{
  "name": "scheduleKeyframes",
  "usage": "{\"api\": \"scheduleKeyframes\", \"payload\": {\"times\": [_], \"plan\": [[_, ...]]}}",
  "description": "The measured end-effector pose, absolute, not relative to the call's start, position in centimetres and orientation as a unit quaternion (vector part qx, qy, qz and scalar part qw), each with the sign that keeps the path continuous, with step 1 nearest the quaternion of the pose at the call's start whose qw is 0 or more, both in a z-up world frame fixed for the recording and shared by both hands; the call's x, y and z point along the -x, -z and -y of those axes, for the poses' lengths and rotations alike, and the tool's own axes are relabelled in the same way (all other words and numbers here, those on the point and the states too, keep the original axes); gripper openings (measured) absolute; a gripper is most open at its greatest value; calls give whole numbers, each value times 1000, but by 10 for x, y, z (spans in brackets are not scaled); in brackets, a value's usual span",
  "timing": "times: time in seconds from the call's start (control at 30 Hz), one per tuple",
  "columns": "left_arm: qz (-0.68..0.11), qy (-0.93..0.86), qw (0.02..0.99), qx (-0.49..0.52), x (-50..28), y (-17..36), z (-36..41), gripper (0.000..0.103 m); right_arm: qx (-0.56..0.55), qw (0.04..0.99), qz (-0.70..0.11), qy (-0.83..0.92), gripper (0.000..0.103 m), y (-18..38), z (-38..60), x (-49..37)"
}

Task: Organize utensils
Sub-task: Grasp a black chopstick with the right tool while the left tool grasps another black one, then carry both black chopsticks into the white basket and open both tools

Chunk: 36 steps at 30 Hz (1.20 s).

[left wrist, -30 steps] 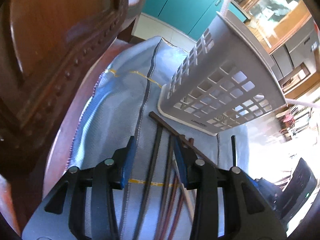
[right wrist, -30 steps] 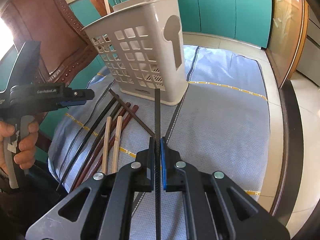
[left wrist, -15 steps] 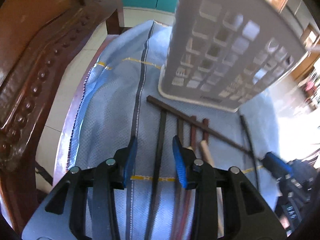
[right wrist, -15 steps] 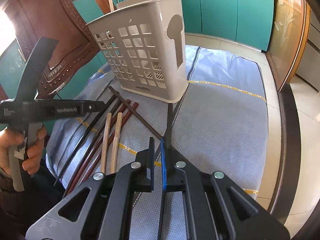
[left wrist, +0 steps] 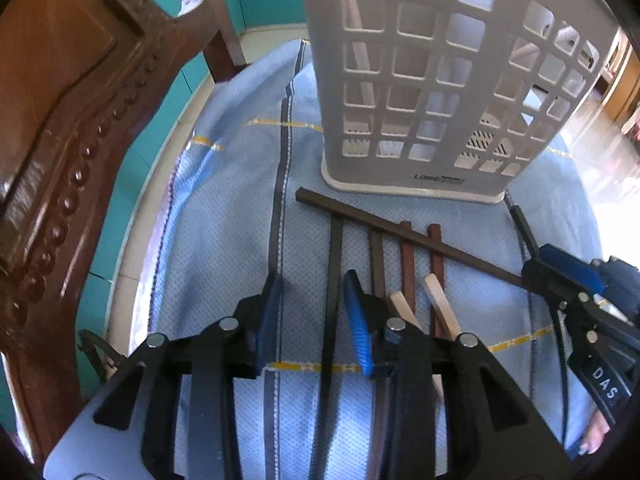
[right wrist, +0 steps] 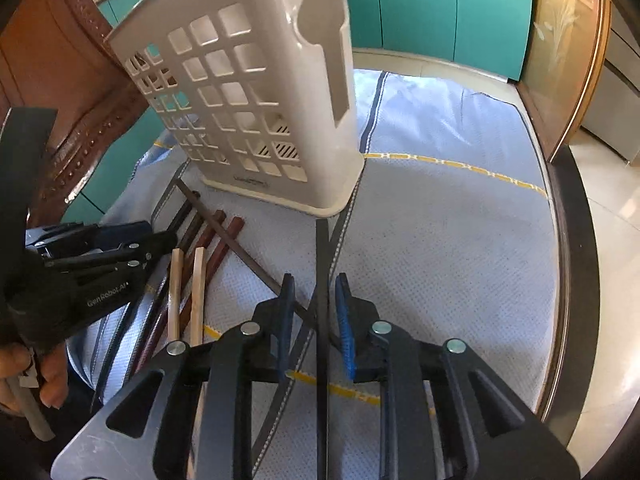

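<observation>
A white latticed utensil basket (right wrist: 256, 120) stands upright on the pale blue cloth (right wrist: 440, 240) ahead of me, with a carved wooden chair (left wrist: 72, 140) off to my left and teal cabinets (right wrist: 440, 12) behind. A few sticks already stand inside the basket. Just in front of its base lies a row of chopsticks: dark ones, 2 reddish-brown ones (right wrist: 212, 236) and 2 pale wooden ones (right wrist: 196, 292), with 1 dark brown chopstick (left wrist: 400, 232) laid slantwise across their tips.

My right gripper (right wrist: 312, 312) has just been opening, and the black chopstick (right wrist: 322, 248) lies on the cloth between its parted jaws; neither pad presses on it. Its far tip sits just short of the basket's base.

My left gripper (left wrist: 312, 312) hangs over the near end of the row, jaws apart and gripping nothing. Another black chopstick (left wrist: 332, 280) runs lengthwise through the gap, nearer the right-hand pad; I cannot tell whether they touch. The pale pair lies just outside that pad.
</observation>
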<state>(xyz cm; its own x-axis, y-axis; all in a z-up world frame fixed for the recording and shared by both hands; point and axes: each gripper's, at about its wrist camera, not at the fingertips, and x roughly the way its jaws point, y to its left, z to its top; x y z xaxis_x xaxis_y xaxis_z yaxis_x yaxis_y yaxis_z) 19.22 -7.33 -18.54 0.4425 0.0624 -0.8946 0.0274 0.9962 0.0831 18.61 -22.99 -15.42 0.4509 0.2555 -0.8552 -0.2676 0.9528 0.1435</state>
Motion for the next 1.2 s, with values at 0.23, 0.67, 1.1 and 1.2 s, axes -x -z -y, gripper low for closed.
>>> {"api": "scheduleKeyframes", "payload": {"times": [0.23, 0.67, 1.1, 1.2], "plan": [[-525, -8, 849, -59, -192, 181, 106, 32, -9, 849, -507, -150, 21, 157, 234, -189], [-508, -2, 861, -36, -186, 163, 98, 7, -6, 865, -473, -167, 7, 146, 232, -178], [-408, 5, 912, 44, -148, 93, 57, 7, -65, 909, -367, -189, 7, 90, 266, -144], [-382, 17, 922, 54, -143, 78, 48, 7, -66, 914, -346, -204, 7, 77, 266, -138]]}}
